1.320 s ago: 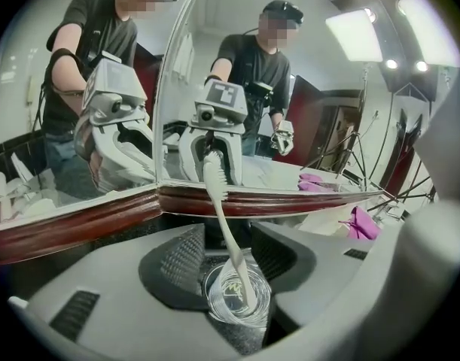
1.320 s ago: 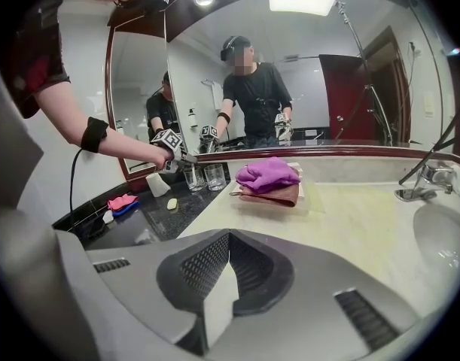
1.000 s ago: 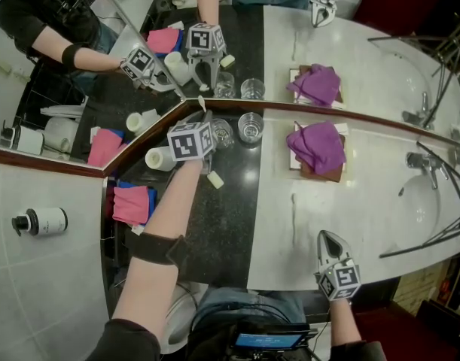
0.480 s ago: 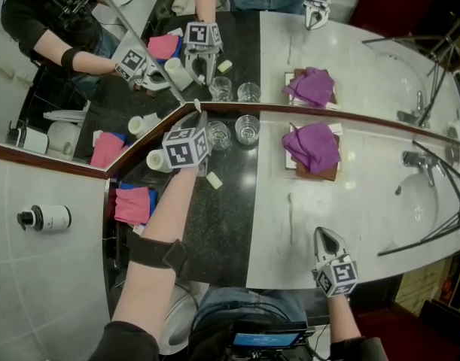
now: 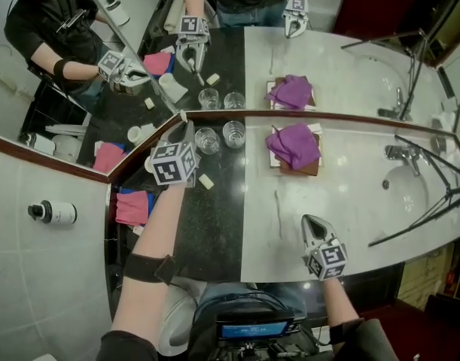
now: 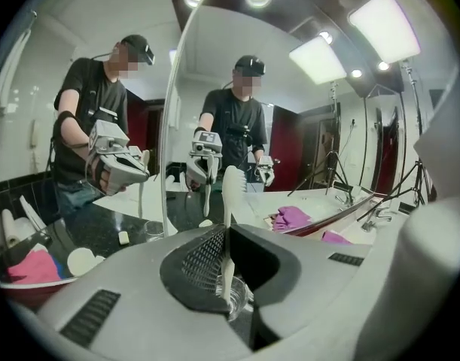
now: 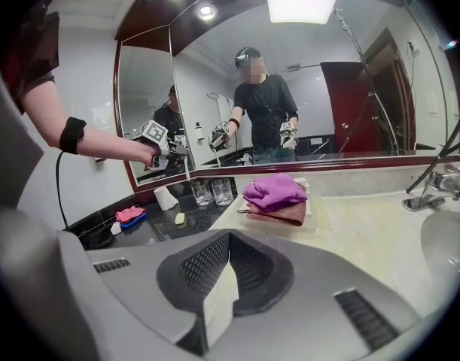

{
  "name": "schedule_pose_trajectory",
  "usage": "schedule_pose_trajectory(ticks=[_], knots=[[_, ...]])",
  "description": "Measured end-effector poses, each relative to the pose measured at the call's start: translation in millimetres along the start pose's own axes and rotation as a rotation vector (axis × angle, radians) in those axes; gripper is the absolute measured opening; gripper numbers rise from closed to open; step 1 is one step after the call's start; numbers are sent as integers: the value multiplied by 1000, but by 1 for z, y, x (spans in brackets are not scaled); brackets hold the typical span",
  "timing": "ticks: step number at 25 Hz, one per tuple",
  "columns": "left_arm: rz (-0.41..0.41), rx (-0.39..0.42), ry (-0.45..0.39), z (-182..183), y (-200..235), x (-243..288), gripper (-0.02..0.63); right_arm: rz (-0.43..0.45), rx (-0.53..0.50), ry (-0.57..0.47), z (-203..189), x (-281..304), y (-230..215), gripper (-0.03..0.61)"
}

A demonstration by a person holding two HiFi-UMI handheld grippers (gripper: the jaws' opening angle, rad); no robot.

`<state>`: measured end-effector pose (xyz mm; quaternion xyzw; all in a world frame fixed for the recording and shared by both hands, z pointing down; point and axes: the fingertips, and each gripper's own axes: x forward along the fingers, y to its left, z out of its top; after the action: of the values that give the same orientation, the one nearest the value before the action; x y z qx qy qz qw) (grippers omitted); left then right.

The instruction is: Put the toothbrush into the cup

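Pinching the white toothbrush (image 6: pixel 231 194) upright, the left gripper (image 5: pixel 183 132) hangs near the mirror (image 5: pixel 350 74) — two glass cups (image 5: pixel 207 140) stand at its 3 o'clock — while the right gripper (image 5: pixel 314 228), at 5 o'clock, has jaws pressed together.

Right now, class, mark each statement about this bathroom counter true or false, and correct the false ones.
1. The left gripper is shut on a white toothbrush. True.
2. Two glass cups stand side by side on the black counter by the mirror. True.
3. The toothbrush stands in one of the glass cups. False: it is held in the left gripper, in neither cup.
4. The right gripper holds the purple cloth. False: it is shut and empty; the purple cloth lies on a brown cloth, apart from it.
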<state>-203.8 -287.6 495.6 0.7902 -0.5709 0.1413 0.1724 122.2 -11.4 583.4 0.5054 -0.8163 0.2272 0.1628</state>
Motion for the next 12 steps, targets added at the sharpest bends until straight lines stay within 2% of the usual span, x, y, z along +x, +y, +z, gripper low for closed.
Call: schedule_pose_trajectory(ticks=[7, 12], knots=[[-19, -20, -2, 3, -40, -58, 9, 35, -51, -17, 22, 0, 10, 18], [-52, -35, 51, -22, -75, -96, 9, 58, -68, -31, 30, 0, 16, 18]])
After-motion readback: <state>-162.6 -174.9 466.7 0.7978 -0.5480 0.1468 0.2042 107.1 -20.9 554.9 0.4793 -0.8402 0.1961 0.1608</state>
